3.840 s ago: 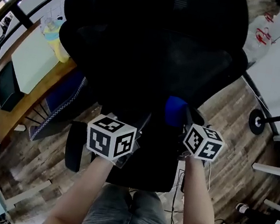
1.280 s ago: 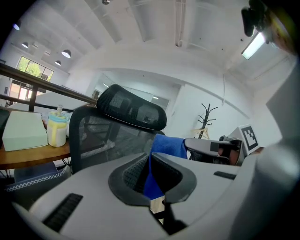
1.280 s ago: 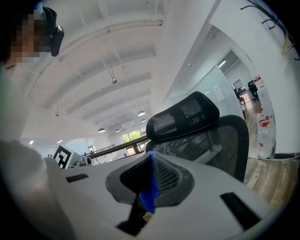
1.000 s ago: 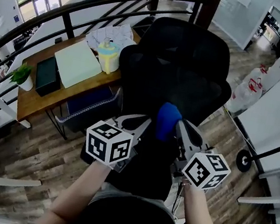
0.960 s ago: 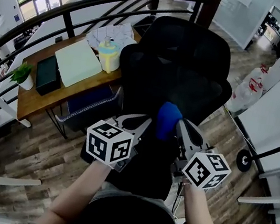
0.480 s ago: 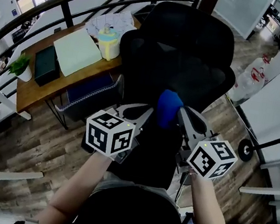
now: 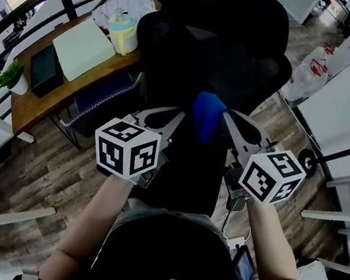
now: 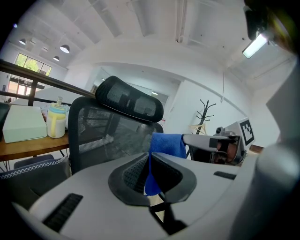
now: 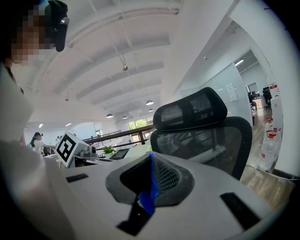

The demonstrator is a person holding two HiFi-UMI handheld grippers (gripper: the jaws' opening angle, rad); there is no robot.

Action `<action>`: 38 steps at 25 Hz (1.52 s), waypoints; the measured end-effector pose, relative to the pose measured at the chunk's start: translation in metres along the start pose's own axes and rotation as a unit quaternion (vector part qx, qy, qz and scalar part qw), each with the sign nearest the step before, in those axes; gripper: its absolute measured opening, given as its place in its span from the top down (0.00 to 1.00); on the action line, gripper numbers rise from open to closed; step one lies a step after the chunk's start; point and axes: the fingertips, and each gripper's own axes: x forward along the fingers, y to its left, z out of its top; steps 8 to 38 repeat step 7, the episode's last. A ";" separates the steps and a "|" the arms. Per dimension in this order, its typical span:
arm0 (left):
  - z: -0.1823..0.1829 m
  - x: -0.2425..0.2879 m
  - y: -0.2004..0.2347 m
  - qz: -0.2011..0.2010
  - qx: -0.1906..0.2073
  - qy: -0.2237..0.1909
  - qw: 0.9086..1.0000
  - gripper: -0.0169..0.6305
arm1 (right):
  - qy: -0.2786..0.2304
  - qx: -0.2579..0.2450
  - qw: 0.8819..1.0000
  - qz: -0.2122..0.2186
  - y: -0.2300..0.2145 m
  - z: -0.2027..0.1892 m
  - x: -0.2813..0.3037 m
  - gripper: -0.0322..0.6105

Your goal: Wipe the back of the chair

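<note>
A black office chair (image 7: 216, 50) stands upright with the back of its backrest facing the person. The backrest is dark see-through mesh in a solid black frame, with a separate curved mesh headrest (image 7: 230, 6) above it. A small bright blue cloth (image 7: 206, 113), bunched and drooping, is clamped between the closed jaws of the right gripper (image 7: 227, 115), in front of the lower backrest.

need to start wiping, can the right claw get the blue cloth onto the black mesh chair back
Probably yes: the right claw, shut on the blue cloth, faces the black mesh chair back with nothing between.
</note>
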 end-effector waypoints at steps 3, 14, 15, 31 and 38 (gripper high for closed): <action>-0.001 0.001 0.003 0.002 -0.002 0.000 1.000 0.93 | 0.002 -0.003 1.000 0.000 -0.002 -0.001 0.003 0.89; -0.002 0.007 0.002 0.001 -0.002 0.003 1.000 0.93 | 0.001 -0.005 1.000 0.001 -0.005 0.001 0.004 0.89; -0.002 0.007 0.002 0.001 -0.002 0.003 1.000 0.93 | 0.001 -0.005 1.000 0.001 -0.005 0.001 0.004 0.89; -0.002 0.007 0.002 0.001 -0.002 0.003 1.000 0.93 | 0.001 -0.005 1.000 0.001 -0.005 0.001 0.004 0.89; -0.002 0.007 0.002 0.001 -0.002 0.003 1.000 0.93 | 0.001 -0.005 1.000 0.001 -0.005 0.001 0.004 0.89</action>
